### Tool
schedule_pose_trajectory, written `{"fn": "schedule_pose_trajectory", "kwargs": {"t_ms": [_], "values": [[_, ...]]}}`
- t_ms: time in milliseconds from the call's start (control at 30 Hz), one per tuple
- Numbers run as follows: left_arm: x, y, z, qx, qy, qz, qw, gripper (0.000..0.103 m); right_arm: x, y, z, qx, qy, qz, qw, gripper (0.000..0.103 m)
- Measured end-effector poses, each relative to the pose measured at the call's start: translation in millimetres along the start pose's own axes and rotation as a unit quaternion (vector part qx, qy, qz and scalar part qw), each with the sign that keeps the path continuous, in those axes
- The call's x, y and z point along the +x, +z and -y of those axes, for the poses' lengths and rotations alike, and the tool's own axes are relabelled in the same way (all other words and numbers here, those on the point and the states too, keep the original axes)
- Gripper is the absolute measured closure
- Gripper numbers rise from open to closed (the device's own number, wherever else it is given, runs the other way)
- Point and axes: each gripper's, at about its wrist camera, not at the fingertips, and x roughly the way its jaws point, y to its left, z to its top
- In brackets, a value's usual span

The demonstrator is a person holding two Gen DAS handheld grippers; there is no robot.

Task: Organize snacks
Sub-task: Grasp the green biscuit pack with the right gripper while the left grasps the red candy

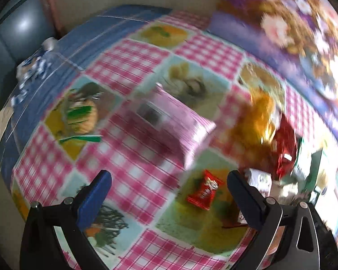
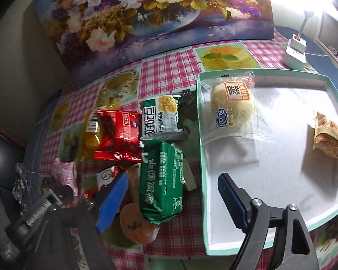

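Pink-and-white checked tablecloth point(image 2: 169, 72) with printed food panels covers the table in both of my wrist views. On my right-wrist view, the right gripper point(image 2: 172, 196) stands with its jaws wide apart and nothing pressed between the blue pads; one finger hangs over the snack pile, the other over the tray. The green biscuit pack point(image 2: 161, 184) lies on the cloth between the two fingers, just beside the tray's left wall.

The mint-rimmed white tray point(image 2: 335, 94) sits on the right of that view. It holds a clear-wrapped yellow bun point(image 2: 231, 108) near its far left corner and an orange-wrapped snack point(image 2: 329, 139) at its right side, well apart from each other.

Left of the tray, the loose pile includes a red snack bag point(image 2: 117, 135), a green-and-white corn snack pack point(image 2: 161, 119) overlapping it, and a round orange pastry point(image 2: 136, 226) partly under the green pack. A floral painting point(image 2: 146, 18) leans behind the table, and a white power strip point(image 2: 296, 51) rests beyond the tray.

On my left-wrist view, which is motion-blurred, the left gripper point(image 1: 169, 187) is fully open and empty. A small red candy wrapper point(image 1: 204, 190) lies on the cloth between its fingers, untouched. A pink pack point(image 1: 169, 121) lies further off
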Motion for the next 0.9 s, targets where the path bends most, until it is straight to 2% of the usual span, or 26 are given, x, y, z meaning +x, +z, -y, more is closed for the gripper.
{"fn": "schedule_pose_trajectory", "kwargs": {"t_ms": [67,167,233,300,433,500,533,567,667,767,900], "values": [[6,-2,10,0.022,0.003,-0.006,0.9997,0.001,2,0,-2,-0.008,-0.001,0.0,1.0,0.021],[10,-4,18,0.035,0.002,-0.009,0.9993,0.003,6,1,-7,-0.021,-0.006,-0.002,1.0,0.03],[11,-4,20,0.042,0.001,-0.01,0.9991,0.013,8,1,-9,-0.028,-0.01,-0.004,1.0,0.036],[12,-4,20,0.047,0.001,-0.013,0.9988,0.029,8,2,-10,-0.031,-0.018,-0.002,0.999,0.042],[14,-6,24,0.059,-0.01,-0.02,0.998,0.039,6,2,-7,-0.026,-0.022,0.0,0.999,0.055],[14,-6,26,0.066,-0.016,-0.023,0.9974,0.055,5,3,-7,-0.027,-0.018,0.001,0.999,0.066],[16,-7,28,0.071,-0.018,-0.027,0.997,0.06,6,3,-7,-0.026,-0.014,-0.002,1.0,0.068],[17,-7,28,0.073,-0.019,-0.03,0.9967,0.065,7,3,-6,-0.025,-0.011,-0.006,1.0,0.068],[18,-10,32,0.077,-0.025,-0.032,0.9962,0.073,11,2,-4,-0.02,-0.009,-0.012,1.0,0.073],[16,-10,36,0.086,-0.03,-0.03,0.9954,0.09,9,3,-1,-0.012,-0.002,-0.013,1.0,0.076],[11,-10,39,0.093,-0.034,-0.024,0.9948,0.094,4,4,2,-0.004,0.005,-0.009,1.0,0.076]]}}
